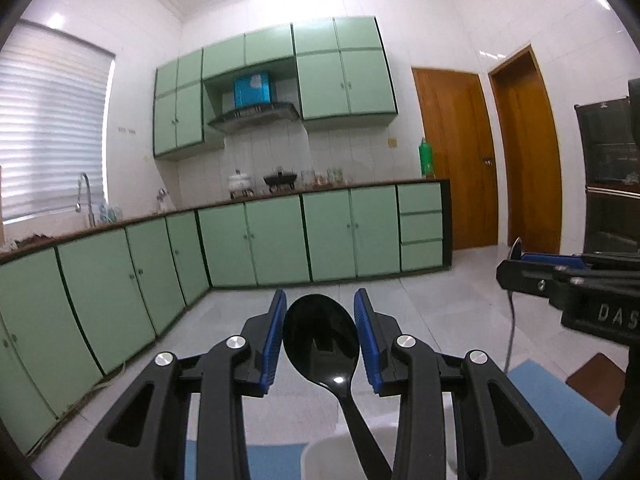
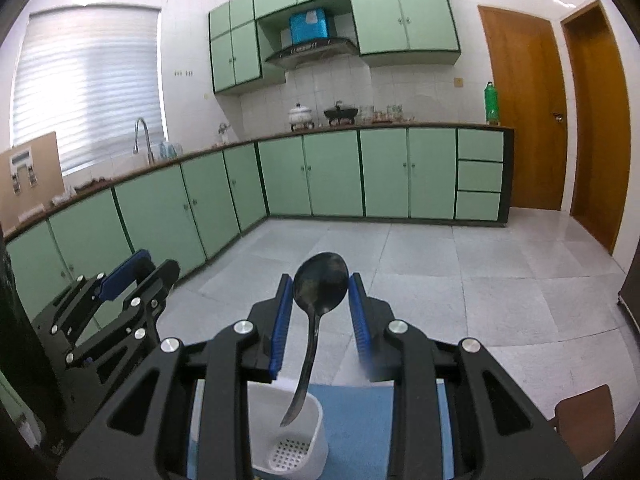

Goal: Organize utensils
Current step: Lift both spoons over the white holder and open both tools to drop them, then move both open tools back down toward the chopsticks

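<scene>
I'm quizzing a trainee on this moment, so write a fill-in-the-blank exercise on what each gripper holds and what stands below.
1. The left gripper is shut on a glossy black ____ by its bowl.
2. The right gripper holds a spoon with its handle pointing ____.
3. Beneath that handle stands a ____ utensil holder with a perforated bottom.
4. The holder rests on a ____ mat.

Missing words: spoon; down; white; blue

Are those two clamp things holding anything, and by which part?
Yes. The left tool clamps a black plastic spoon by its bowl; the right tool clamps a dark metal spoon by its bowl too.
</scene>
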{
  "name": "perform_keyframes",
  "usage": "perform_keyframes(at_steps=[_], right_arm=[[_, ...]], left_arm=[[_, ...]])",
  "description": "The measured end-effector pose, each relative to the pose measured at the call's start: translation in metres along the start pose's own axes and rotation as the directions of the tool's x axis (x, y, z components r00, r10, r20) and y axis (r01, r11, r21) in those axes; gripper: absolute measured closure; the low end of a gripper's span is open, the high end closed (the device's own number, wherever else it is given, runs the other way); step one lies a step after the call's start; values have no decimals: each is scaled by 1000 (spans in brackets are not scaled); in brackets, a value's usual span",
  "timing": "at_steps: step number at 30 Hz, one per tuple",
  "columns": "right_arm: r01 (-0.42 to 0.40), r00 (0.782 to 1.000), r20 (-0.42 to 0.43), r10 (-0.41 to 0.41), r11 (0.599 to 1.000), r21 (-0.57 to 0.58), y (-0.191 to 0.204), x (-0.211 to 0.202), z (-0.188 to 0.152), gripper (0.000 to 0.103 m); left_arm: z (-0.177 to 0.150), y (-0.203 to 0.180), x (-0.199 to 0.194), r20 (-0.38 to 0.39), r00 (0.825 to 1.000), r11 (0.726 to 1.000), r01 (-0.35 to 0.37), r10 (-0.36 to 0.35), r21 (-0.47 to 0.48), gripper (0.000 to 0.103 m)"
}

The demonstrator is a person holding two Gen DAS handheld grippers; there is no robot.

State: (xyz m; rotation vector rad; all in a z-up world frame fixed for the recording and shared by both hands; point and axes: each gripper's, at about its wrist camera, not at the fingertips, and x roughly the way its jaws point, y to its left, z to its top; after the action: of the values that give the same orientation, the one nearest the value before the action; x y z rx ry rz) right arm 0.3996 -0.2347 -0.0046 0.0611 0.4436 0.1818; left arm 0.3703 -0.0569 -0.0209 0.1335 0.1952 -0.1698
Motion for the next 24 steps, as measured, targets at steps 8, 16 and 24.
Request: perform_keyframes(at_steps=[8, 16, 24], right_arm=[[-13, 1000, -20, 14, 999, 31, -2, -15, -12, 58], [-7, 996, -83, 13, 997, 75, -9, -73, -59, 25], [-15, 963, -267, 43, 994, 105, 0, -127, -152, 17]], left_arm=[[-1, 12, -29, -18, 1000, 999, 7, -8, -34, 64], [-11, 20, -94, -124, 992, 996, 7, -18, -88, 36], [-89, 10, -159, -369, 927, 992, 29, -73, -122, 32]])
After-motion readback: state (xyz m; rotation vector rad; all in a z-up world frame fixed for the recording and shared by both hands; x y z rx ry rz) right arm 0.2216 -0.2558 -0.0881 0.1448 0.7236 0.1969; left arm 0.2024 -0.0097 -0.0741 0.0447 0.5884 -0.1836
